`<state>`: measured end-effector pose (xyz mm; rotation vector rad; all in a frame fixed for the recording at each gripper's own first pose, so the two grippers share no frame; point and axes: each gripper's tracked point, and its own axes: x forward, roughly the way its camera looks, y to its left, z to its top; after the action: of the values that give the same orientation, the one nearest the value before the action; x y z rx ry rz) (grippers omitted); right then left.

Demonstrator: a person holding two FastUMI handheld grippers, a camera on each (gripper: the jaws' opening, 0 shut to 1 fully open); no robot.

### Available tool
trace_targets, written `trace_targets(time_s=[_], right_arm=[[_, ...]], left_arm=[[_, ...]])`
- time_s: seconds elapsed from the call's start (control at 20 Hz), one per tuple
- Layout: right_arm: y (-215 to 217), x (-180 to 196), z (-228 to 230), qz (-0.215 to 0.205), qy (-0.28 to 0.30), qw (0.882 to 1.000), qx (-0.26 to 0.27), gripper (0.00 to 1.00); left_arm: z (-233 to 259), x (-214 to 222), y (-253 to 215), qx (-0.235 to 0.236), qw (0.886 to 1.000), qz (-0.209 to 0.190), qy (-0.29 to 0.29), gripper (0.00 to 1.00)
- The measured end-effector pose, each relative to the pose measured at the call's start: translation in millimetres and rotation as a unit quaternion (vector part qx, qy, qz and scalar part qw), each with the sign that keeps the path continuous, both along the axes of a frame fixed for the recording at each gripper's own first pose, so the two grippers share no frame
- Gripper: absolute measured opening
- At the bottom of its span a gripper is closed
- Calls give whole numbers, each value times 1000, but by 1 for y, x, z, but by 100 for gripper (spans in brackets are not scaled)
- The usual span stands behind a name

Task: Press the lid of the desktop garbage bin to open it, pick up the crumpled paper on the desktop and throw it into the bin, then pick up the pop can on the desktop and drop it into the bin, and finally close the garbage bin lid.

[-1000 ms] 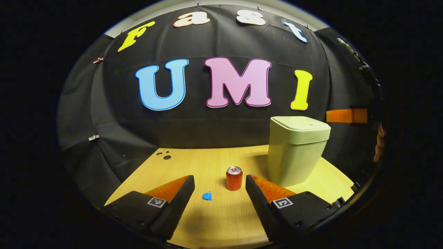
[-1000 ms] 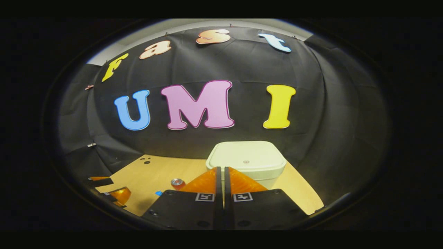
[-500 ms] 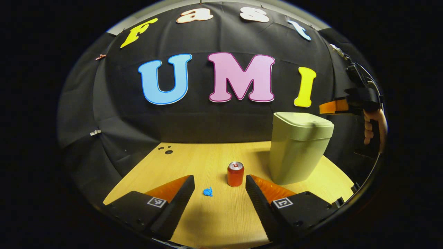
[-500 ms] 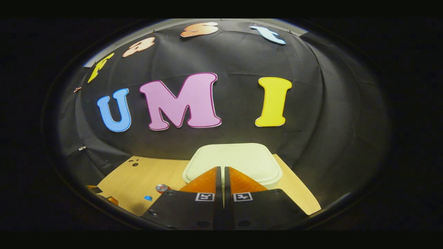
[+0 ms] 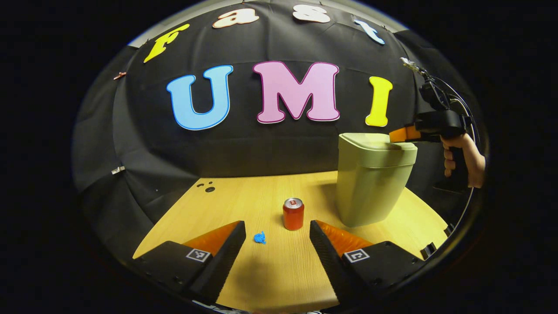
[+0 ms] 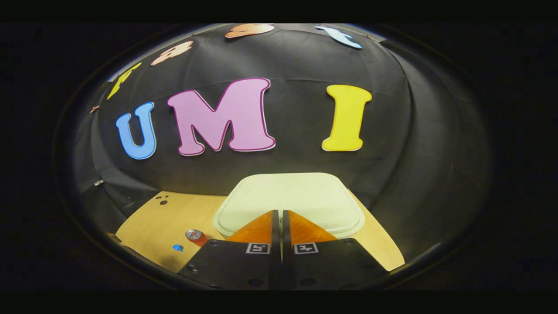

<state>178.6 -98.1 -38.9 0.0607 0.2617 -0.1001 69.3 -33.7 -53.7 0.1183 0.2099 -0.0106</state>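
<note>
Bin lid (image 6: 290, 194) under right tongs (image 6: 280, 214) (closed).

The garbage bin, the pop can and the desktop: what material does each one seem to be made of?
The pale green garbage bin looks like moulded plastic, matte, with smooth rounded edges. The red pop can is probably thin metal: its silver top shines. The light wooden desktop shows straight grain lines, though it could be laminate.

The left gripper (image 5: 276, 226) hovered level with its fingers (image 5: 229, 244) spread wide apart. The right gripper (image 6: 280, 213) had its fingers (image 6: 261, 227) pressed together, tips pointing forward, and a hand (image 5: 464, 158) gripped its handle from below.
</note>
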Motion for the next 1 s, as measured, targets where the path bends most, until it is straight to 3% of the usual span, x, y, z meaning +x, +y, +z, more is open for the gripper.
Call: trace_targets(time_s=[0.05,0.15,0.2,0.3,0.4,0.45,0.5,0.6,0.7,0.75,0.95,1.0], right_arm=[[0,2,1,0,-7,1000,-3,5],[0,3,1,5,-7,1000,-11,10],[0,3,0,6,-6,1000,-13,0],[1,3,-1,6,-6,1000,-14,5],[0,2,-5,2,-2,1000,-15,5],[0,1,-5,1,2,1000,-13,0],[0,2,-5,4,2,1000,-14,5],[1,2,-3,15,-4,1000,-23,0],[-1,1,6,9,-18,1000,-21,0],[-2,0,6,0,-18,1000,-15,5],[3,-11,17,-9,-29,1000,5,0],[2,-15,21,-9,-36,999,-2,5]], left_arm=[[0,1,1,1,1000,2,1,95],[-3,2,2,-2,1000,4,4,95],[-5,1,3,-3,1000,5,7,95],[-7,2,5,-1,1000,9,9,95],[-10,2,6,-2,1000,11,11,95],[-10,2,6,-4,1000,11,12,95],[-11,3,6,-5,1000,11,13,95],[-11,5,7,-5,1000,11,12,95],[-9,6,7,-4,1000,12,9,95],[-6,7,7,-4,1000,11,6,95],[-1,6,8,-3,1000,7,-4,95],[1,5,10,-3,1000,6,-7,95]])
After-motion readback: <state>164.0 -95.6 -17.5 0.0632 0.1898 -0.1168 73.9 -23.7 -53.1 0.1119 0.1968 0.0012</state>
